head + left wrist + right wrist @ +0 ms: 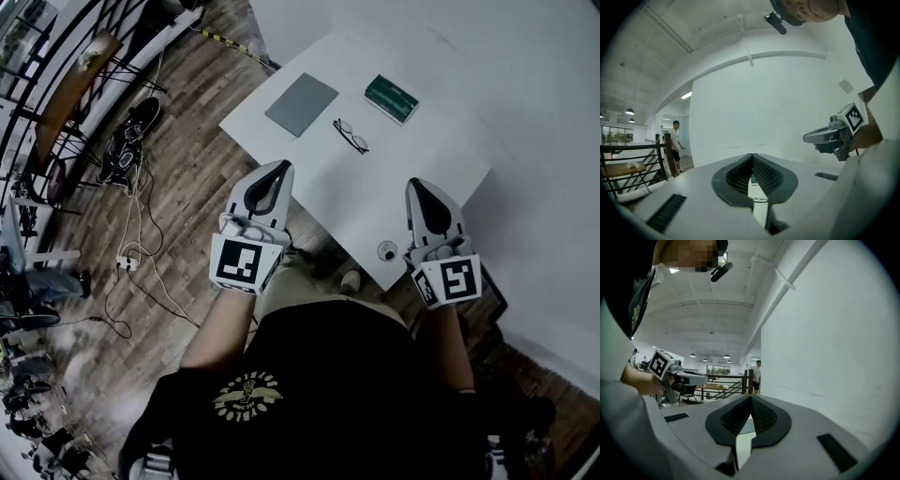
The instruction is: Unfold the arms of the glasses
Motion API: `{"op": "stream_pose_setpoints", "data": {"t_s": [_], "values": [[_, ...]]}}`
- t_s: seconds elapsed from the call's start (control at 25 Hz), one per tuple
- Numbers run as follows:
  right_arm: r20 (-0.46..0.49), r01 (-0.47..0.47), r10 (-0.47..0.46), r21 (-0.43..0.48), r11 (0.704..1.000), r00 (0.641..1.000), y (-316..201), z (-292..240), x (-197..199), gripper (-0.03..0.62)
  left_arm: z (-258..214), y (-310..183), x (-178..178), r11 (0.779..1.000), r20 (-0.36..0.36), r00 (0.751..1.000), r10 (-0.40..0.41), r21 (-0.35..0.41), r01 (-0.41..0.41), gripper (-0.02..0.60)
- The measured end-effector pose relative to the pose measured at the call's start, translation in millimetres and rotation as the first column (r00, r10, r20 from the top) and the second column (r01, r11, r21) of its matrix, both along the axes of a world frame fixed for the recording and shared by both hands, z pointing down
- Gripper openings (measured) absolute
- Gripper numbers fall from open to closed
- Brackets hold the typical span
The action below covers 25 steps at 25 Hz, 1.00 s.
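Observation:
Thin dark-framed glasses [351,136] lie folded near the middle of the white table [309,187]. Both grippers hover side by side over the table's near edge and point level toward its far side, short of the glasses. The left gripper [281,165] is shut, its tips meeting with nothing between them, and it also shows in its own view [752,155]. The right gripper [416,183] is shut and empty too, as its own view [751,396] shows. A sliver of the glasses [761,199] shows through the slit below the left tips. Each gripper view catches the other gripper beside it.
A grey flat pad [301,103] and a green case [392,98] lie beyond the glasses. A small round object [387,250] sits at the table's near edge. On the wood floor at left are shoes [129,141] and cables [131,262]. A person [675,145] stands by a railing.

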State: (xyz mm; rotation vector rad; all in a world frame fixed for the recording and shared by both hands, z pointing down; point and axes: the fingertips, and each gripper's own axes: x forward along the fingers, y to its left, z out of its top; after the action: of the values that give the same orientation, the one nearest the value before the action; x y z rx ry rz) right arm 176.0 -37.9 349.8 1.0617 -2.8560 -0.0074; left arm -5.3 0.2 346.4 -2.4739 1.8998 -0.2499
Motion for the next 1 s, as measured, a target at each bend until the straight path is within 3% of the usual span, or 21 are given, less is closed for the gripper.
{"op": "stream_pose_setpoints", "data": {"t_s": [0.44,0.56,1.0], "values": [[0.013,-0.065,0.066,-0.058,0.996,0.998,-52,13,-68,0.0,12,-64,-65,0.997,0.002,0.997,0.071,-0.018,-0.071,0.008],[-0.02,-0.111,0.11,-0.075,0.991,0.994,-66,27,-81,0.0,23,-83,-82,0.994,-0.012,0.994,0.104,-0.025,-0.105,0.008],[0.003,-0.255,0.257,-0.111,0.96,0.966,-104,36,-146,0.0,39,-144,-137,0.962,-0.036,0.962,0.269,-0.044,-0.271,0.008]]}}
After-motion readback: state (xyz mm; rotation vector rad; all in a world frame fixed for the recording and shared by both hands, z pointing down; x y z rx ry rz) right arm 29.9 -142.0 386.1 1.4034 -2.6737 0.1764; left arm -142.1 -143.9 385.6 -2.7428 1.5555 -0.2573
